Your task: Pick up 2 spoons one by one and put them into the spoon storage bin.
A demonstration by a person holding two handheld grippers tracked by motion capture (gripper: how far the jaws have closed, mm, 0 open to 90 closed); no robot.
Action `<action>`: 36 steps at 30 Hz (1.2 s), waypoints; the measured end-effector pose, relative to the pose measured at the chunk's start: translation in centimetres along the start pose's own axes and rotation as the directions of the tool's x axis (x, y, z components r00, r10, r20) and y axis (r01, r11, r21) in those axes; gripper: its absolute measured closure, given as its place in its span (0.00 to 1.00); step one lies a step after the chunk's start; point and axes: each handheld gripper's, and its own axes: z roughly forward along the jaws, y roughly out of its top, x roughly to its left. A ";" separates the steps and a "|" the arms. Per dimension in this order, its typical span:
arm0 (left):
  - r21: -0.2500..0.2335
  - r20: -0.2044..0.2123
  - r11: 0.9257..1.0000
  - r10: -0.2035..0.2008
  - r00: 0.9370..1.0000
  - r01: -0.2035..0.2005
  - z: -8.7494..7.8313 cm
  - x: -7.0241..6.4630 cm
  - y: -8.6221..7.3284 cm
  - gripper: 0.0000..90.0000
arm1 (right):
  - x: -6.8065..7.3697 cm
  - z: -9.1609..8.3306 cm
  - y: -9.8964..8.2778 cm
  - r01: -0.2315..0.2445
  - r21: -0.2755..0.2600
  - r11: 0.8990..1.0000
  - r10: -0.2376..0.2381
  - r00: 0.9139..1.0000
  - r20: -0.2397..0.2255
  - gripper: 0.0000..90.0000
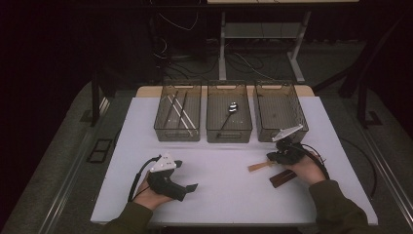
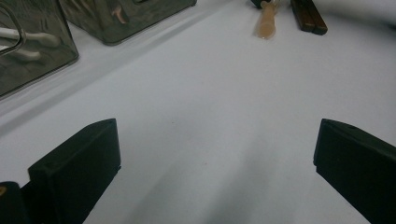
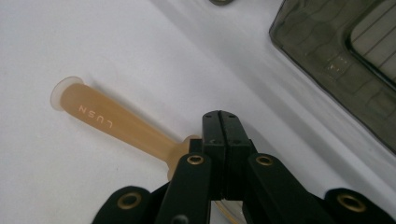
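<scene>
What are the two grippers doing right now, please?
Left gripper: open, holding nothing, over bare table.
Right gripper: jaws shut, over the tan utensil; a grip on it cannot be told.

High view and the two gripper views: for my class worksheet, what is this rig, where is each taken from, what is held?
No robot: a person holds tongs in each hand. The high view looks down on a white table with three bins; a spoon lies in the middle one. Each other camera rides on one pair. The left tongs stand open over bare table. The right tongs are shut over a tan handle; whether they pinch it is unclear.
</scene>
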 end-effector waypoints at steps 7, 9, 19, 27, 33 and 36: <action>0.006 0.003 1.000 0.005 1.000 -0.005 0.0 0.0 0.0 0.00 | 0.1 -0.1 -0.1 -0.006 0.006 1.000 0.006 1.000 -0.003 1.00; 0.008 0.002 1.000 0.007 1.000 -0.007 0.0 0.0 -0.1 0.00 | 0.0 -0.1 -0.1 -0.007 -0.001 1.000 0.007 1.000 -0.006 1.00; 0.024 0.004 0.999 0.030 1.000 -0.030 0.2 0.2 -0.3 0.00 | -1.3 -2.5 -0.8 -0.081 -0.178 0.981 0.070 0.995 -0.064 0.66; 0.033 0.011 0.999 0.034 0.999 -0.034 0.3 0.1 -0.3 0.00 | -2.8 -3.9 -3.2 -0.133 -0.191 0.973 0.120 0.990 -0.077 0.53; 0.037 0.012 0.999 0.031 0.999 -0.031 0.5 0.1 -0.3 0.00 | -3.2 -3.3 -3.7 -0.143 -0.165 0.976 0.131 0.988 -0.083 0.55; 0.040 0.013 0.999 0.035 0.999 -0.035 0.5 0.1 -0.3 0.00 | -3.1 -3.0 -3.5 -0.133 -0.149 0.980 0.121 0.989 -0.088 0.59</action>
